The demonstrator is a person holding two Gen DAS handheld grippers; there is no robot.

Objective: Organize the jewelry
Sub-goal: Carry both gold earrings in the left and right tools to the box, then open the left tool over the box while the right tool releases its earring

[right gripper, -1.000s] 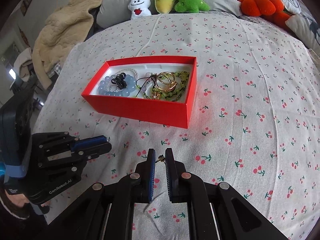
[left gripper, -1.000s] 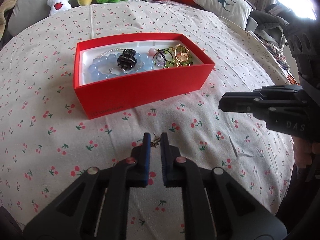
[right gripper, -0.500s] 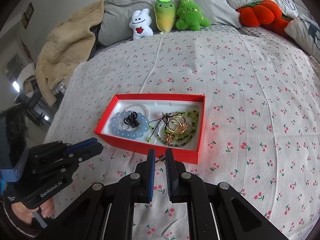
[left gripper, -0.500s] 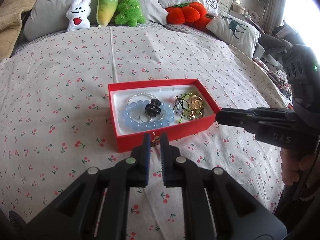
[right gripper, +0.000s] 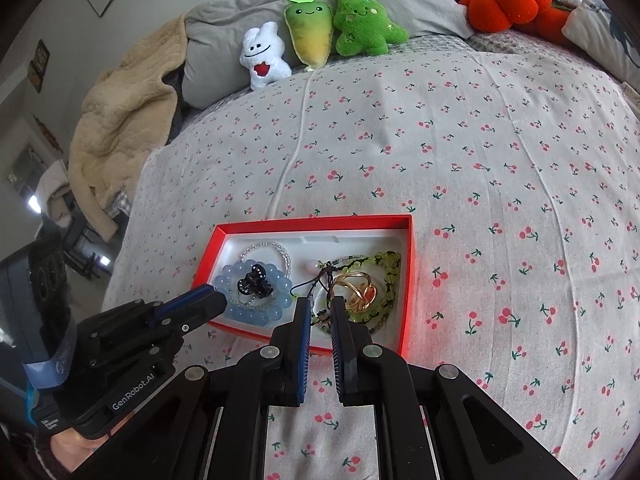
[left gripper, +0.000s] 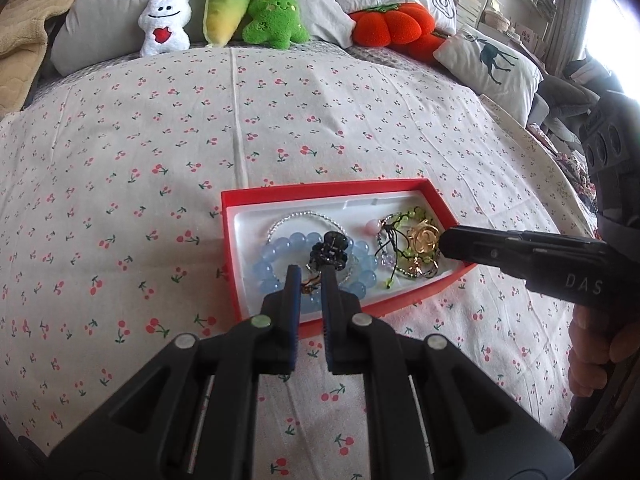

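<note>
A red box with a white liner lies on the cherry-print bedsheet. It holds a blue bead bracelet, a black hair claw, a clear bead bracelet, a green bead bracelet and a gold ring piece. My left gripper is shut on a small gold earring, held over the box's near left part. My right gripper is shut on another small earring, over the box's near right part.
Plush toys and grey pillows line the head of the bed. A red pumpkin cushion and a deer pillow lie at the right. A beige blanket hangs off the left edge.
Both grippers have lifted from the sheet in front of the box and moved forward over it, each still holding its small earring.
</note>
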